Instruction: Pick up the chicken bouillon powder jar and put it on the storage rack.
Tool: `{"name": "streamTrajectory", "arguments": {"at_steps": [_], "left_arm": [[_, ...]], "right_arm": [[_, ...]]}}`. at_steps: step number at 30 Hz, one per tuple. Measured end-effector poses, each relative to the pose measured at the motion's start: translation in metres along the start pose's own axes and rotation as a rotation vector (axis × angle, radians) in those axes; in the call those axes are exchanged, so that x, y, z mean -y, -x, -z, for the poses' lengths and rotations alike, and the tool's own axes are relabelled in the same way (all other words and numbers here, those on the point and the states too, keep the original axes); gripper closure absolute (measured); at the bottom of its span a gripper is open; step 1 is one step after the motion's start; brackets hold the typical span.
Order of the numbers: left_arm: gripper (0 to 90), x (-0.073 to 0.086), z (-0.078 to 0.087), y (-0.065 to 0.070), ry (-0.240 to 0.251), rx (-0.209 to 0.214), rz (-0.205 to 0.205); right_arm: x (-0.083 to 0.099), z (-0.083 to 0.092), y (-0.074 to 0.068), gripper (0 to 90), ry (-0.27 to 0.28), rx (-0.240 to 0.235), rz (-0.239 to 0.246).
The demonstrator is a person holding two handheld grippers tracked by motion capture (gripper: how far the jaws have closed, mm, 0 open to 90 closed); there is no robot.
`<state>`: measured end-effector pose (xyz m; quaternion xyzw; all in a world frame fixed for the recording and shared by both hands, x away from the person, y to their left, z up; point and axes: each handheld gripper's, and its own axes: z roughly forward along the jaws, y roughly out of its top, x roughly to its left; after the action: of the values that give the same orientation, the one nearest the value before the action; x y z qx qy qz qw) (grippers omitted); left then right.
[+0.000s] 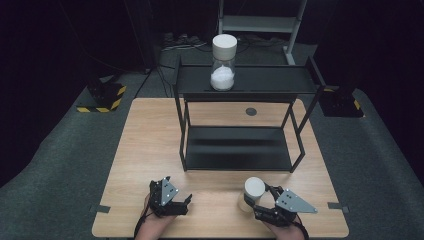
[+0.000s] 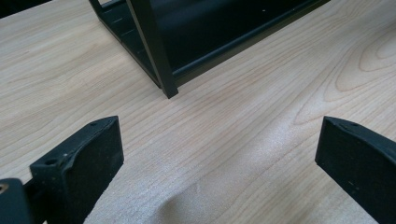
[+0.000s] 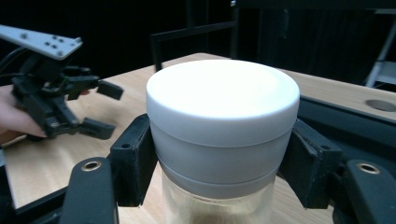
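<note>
A glass jar with a white lid stands upright on the wooden table near its front edge, right of centre. My right gripper is shut on it, and its black pads press both sides just under the lid. Something pale brown shows through the glass. My left gripper rests open at the front left over bare wood, with nothing between its jaws. In the right gripper view, the left gripper is off to the left, with its jaws apart.
A black two-tier metal rack stands mid-table, its near corner leg just ahead of the left gripper. A second white-lidded jar holding white powder sits on the top shelf. A round hole lies in the table behind the rack.
</note>
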<state>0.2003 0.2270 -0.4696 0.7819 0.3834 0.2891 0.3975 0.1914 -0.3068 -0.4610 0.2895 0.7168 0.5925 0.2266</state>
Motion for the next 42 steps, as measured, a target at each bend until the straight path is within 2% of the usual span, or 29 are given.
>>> {"name": "streamTrajectory", "arguments": {"at_steps": [7,18,26,35,42], "left_arm": [[1.3,0.000,0.000,0.000,-0.001,0.001,-0.001],[1.3,0.000,0.000,0.000,0.000,0.000,0.001],[1.3,0.001,0.001,-0.001,0.007,0.000,0.006],[1.3,0.002,0.001,-0.001,0.011,0.003,0.008],[1.3,0.002,0.001,-0.002,0.012,0.008,0.009]], "right_arm": [[0.000,0.013,0.008,33.5,0.027,0.067,-0.022],[-0.005,0.022,0.011,33.5,0.058,0.110,-0.017],[-0.018,0.023,0.017,33.5,0.084,0.128,-0.041],[-0.043,0.020,0.026,33.5,0.100,0.144,-0.050],[-0.062,0.017,0.039,33.5,0.124,0.164,-0.068]]}}
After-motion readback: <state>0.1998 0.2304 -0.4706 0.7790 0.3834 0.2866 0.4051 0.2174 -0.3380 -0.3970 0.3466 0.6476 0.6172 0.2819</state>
